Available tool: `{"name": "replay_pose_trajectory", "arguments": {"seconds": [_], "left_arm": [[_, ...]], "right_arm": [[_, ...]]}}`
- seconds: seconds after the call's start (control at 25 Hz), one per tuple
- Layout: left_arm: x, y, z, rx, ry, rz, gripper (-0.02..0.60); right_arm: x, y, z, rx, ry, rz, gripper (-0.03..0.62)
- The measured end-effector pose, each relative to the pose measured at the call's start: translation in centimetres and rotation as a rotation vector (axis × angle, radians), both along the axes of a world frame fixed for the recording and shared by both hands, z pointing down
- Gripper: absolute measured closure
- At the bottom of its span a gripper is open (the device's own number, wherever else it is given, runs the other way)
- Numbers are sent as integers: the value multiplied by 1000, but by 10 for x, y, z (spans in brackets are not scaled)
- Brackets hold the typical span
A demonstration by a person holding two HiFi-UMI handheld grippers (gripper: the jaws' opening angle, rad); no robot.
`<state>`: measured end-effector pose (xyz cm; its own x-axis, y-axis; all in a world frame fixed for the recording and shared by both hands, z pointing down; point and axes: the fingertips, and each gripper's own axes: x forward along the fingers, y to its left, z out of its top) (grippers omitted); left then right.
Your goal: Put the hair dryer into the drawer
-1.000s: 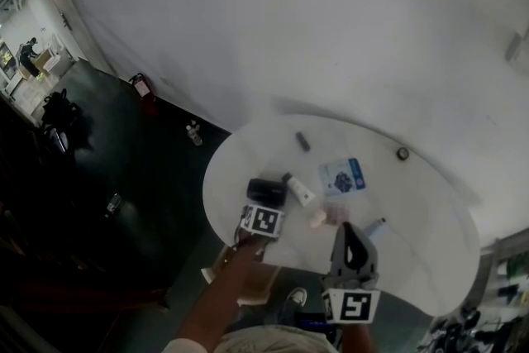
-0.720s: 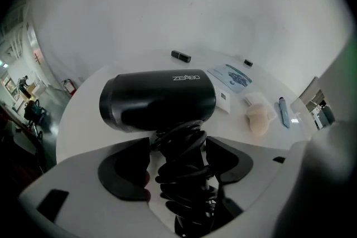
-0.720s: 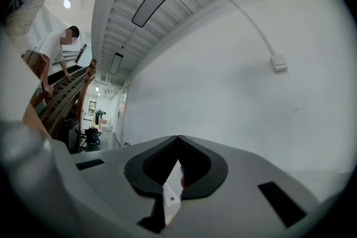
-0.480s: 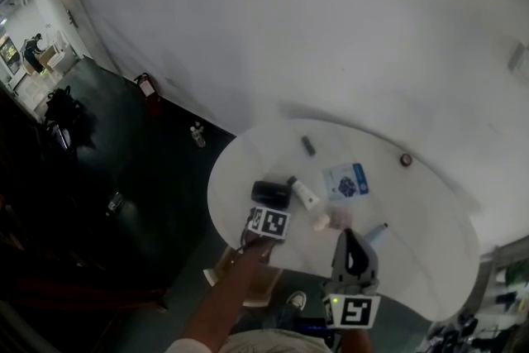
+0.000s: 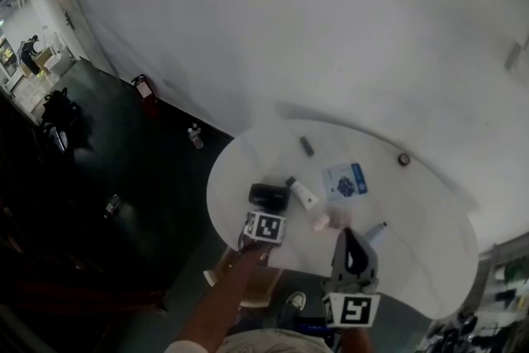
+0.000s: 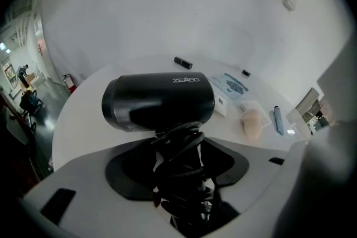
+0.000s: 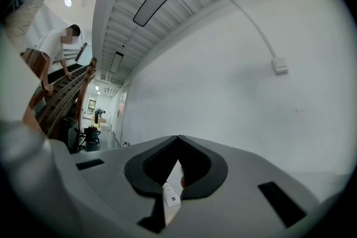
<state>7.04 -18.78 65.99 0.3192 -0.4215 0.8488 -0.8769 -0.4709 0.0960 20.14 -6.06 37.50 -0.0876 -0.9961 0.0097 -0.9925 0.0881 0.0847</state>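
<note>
Clamps the black hair dryer (image 6: 159, 102) by its cord-wrapped handle in the left gripper (image 6: 179, 167), having just been closing the jaws onto it; pads against the coiled cord on both sides. Shows the barrel crosswise just past the jaw tips, over the white tabletop (image 5: 413, 227) near its edge; cannot tell whether it rests there. Finds, just beyond and to the right of that gripper, a white tube (image 5: 302, 193), then a beige puff (image 6: 252, 122) and a blue pen (image 6: 278, 120), with a blue-and-white packet (image 5: 343, 179) farther ahead. Finds a small black bar (image 5: 307, 146) well beyond the barrel and a small round thing (image 5: 403, 159) far off to the right. Holds the right gripper (image 7: 178, 138) to the right of the left one and nearer the body, jaws pressed together with tips meeting, aimed at a white wall (image 7: 251, 120). Catches a person (image 7: 58, 56) well to the left of that gripper.
</note>
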Motion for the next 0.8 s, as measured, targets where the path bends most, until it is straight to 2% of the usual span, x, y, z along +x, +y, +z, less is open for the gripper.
{"name": "replay_pose_trajectory", "arguments": {"seconds": [0.24, 0.56, 0.8], "left_arm": [[-4, 7, -10, 42, 73, -33, 324], [-12, 5, -52, 197, 160, -75, 324], [-25, 7, -112, 381, 263, -115, 325]], "right_arm": [[-6, -2, -1, -5, 5, -5, 589], [-21, -7, -7, 18, 6, -29, 589], [-31, -9, -11, 32, 9, -47, 589]]}}
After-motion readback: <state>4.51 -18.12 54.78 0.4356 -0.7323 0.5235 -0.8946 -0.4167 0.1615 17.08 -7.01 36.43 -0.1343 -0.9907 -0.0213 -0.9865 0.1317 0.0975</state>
